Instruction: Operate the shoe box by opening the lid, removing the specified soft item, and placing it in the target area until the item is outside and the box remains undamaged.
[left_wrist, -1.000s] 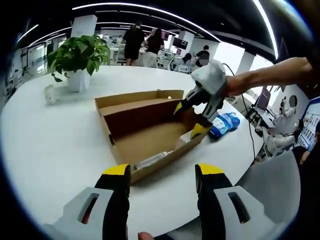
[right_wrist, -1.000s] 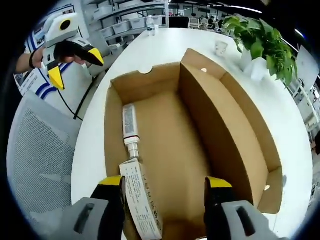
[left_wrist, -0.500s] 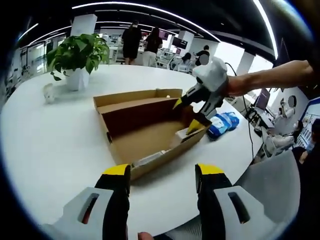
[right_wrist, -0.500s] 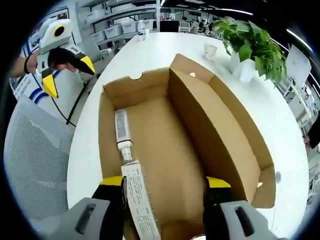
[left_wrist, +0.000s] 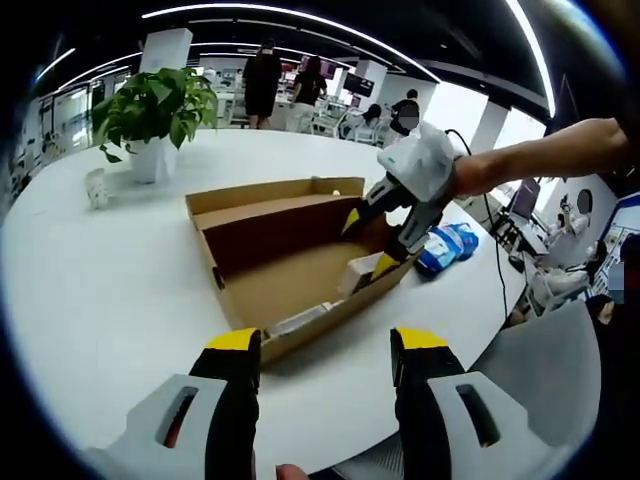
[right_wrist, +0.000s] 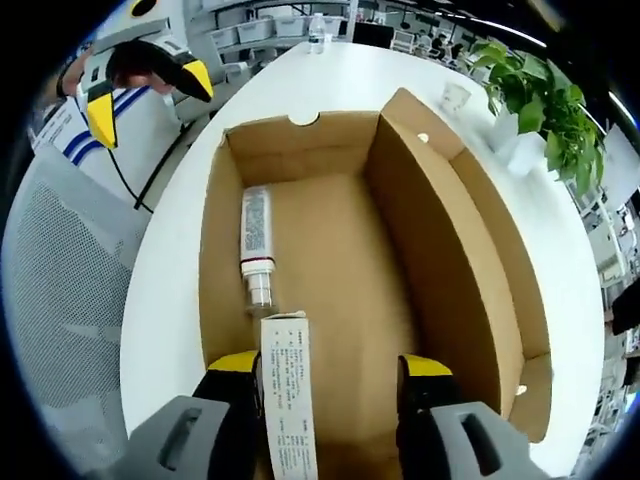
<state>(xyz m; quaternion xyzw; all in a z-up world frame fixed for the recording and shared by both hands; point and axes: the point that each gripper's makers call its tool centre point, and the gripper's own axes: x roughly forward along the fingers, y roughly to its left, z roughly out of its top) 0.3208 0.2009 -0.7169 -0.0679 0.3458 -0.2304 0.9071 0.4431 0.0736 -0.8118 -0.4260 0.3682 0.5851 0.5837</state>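
An open brown shoe box (left_wrist: 290, 285) lies on the white table, its lid (left_wrist: 270, 225) tipped up along the far side. Inside lie a white tube (right_wrist: 257, 232) and a long white printed carton (right_wrist: 285, 395). My right gripper (right_wrist: 330, 368) is open, low over the near end of the box (right_wrist: 340, 250), with the carton lying against its left finger. From the left gripper view, the right gripper (left_wrist: 367, 243) hangs over the box's right end above the carton (left_wrist: 357, 272). My left gripper (left_wrist: 328, 342) is open and holds nothing, short of the box's near wall; the right gripper view has that left gripper (right_wrist: 150, 100) off the table edge.
A potted plant (left_wrist: 155, 110) and a small cup (left_wrist: 97, 187) stand at the table's far left. A blue packet (left_wrist: 448, 248) lies right of the box. A grey mesh chair (right_wrist: 60, 290) stands beside the table. People stand in the background.
My right gripper has sunk a little deeper toward the box's end, and the carton now lies straighter between its fingers. The left gripper has stayed where it was.
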